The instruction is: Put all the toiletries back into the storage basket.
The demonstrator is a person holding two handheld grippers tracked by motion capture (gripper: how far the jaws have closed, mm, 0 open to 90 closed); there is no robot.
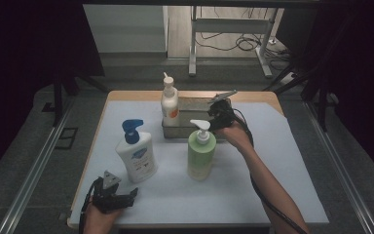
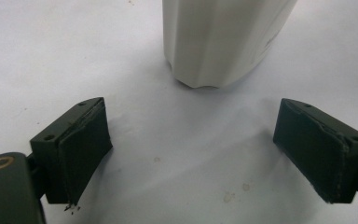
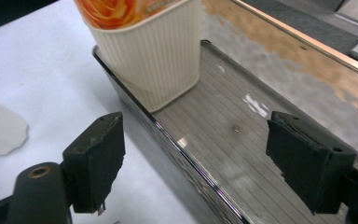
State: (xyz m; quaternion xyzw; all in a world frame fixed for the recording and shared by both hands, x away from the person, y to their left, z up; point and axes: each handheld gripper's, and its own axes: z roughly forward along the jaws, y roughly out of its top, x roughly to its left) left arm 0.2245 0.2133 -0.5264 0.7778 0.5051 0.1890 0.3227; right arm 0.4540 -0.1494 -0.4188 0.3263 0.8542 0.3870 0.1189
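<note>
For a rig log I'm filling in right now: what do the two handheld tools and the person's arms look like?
Both tools are black. The left tool carries a grey three-cornered plate on top, as does the right tool. Close up, each has two blocky dark jaws faced with flat, worn pads, and a brass-coloured ring shows near one jaw. A black cable trails along the right forearm. The forearms are bare, without sleeves.

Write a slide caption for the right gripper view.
Open right gripper above metal tray holding cream bottle.

On the counter [image 1: 272,195] a tray [image 1: 195,105] sits at the back — one pump bottle [image 1: 169,103] stands in its left end; two more bottles [image 1: 136,155] [image 1: 201,152] stand before it.
</note>
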